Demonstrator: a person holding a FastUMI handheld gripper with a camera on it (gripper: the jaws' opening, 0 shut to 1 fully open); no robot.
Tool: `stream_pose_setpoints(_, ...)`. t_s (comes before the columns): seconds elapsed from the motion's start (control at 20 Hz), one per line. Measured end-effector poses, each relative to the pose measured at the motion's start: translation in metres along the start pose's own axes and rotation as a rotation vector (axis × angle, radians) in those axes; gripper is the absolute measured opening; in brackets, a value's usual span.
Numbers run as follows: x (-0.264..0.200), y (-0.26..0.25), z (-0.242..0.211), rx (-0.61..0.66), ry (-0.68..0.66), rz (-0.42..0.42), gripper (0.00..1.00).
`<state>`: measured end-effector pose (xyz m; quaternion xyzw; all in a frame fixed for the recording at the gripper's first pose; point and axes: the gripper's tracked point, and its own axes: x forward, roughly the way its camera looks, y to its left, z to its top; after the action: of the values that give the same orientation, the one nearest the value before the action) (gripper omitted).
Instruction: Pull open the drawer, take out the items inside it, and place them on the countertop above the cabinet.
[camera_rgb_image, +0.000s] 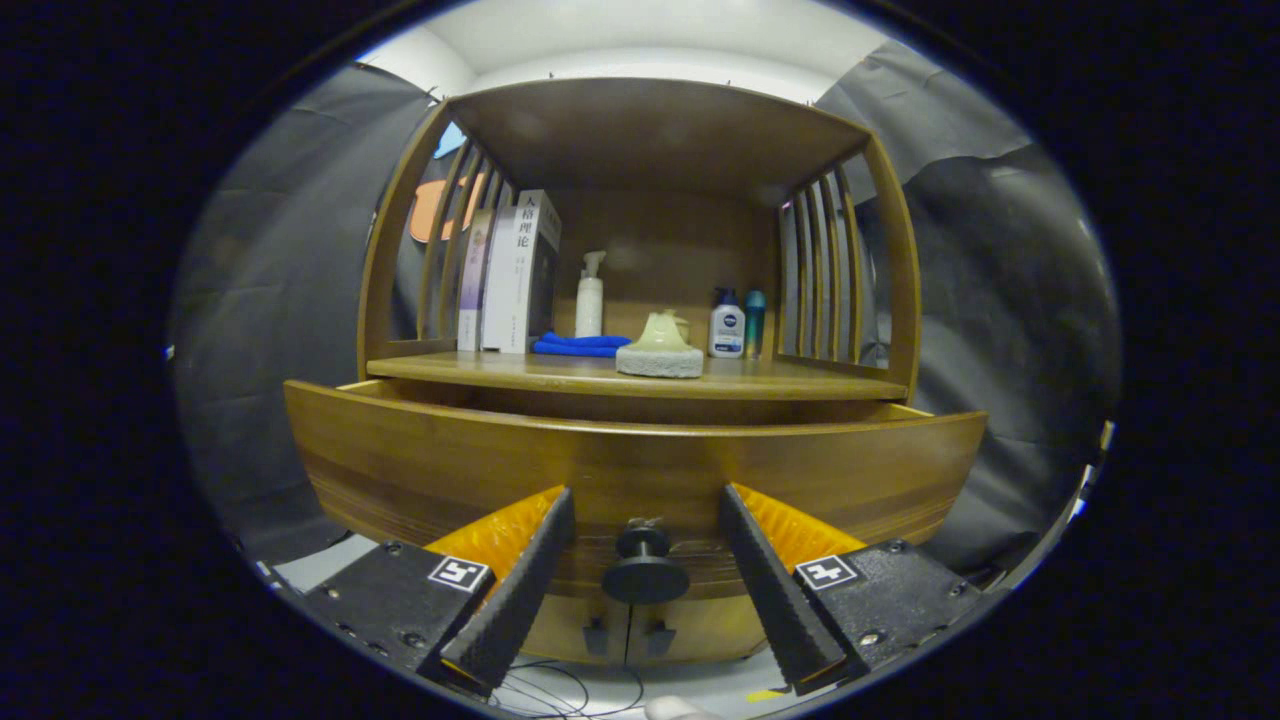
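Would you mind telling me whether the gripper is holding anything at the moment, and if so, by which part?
Nothing is held. The gripper is open, its fingers standing apart on either side of the drawer knob without touching it.

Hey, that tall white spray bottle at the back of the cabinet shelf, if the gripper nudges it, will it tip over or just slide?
The spray bottle looks tall and narrow on a small base, so a high nudge would probably tip it. It stands beside the blue cloth, which might catch its foot. It looks like plastic, likely light. The gripper is open, its fingers either side of the drawer knob.
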<state>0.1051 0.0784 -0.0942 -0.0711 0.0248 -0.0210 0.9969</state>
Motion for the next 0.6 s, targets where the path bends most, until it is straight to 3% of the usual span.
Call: stream_pose_setpoints(0.6, 0.061, 0.002, 0.010, 0.001, -0.010, 0.002, 0.97)
